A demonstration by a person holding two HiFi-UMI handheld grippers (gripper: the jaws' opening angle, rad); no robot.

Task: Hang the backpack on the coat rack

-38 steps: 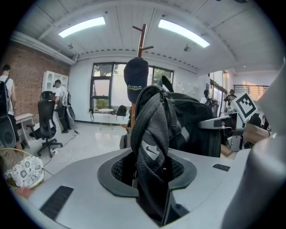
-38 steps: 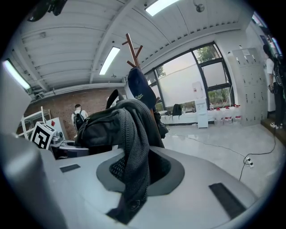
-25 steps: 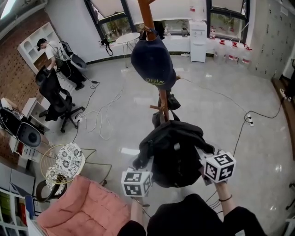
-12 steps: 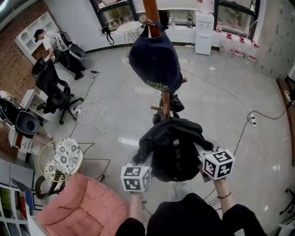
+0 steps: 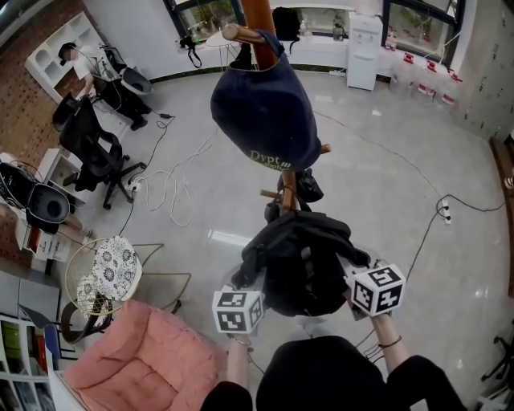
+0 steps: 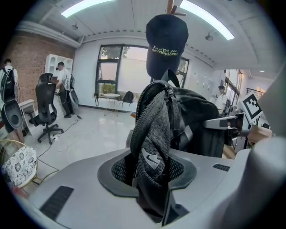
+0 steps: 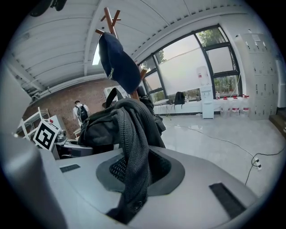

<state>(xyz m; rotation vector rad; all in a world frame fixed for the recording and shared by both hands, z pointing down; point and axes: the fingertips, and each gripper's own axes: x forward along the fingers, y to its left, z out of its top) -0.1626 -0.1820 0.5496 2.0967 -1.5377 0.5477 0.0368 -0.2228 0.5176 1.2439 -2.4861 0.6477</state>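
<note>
Since a second ago, the backpack (image 5: 301, 265) has been brought closer to the coat rack (image 5: 259, 18), and the navy cap (image 5: 265, 108) hung on it is now seen larger and nearer. A mesh strap of the backpack is clamped in the jaws of the left gripper (image 6: 151, 172). Another mesh strap is pinched in the narrower jaws of the right gripper (image 7: 133, 176). The backpack is held in the air between both grippers, just before the rack's pole, below the cap, not yet hung.

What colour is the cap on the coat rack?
The cap is navy blue, clearest in the head view.
</note>
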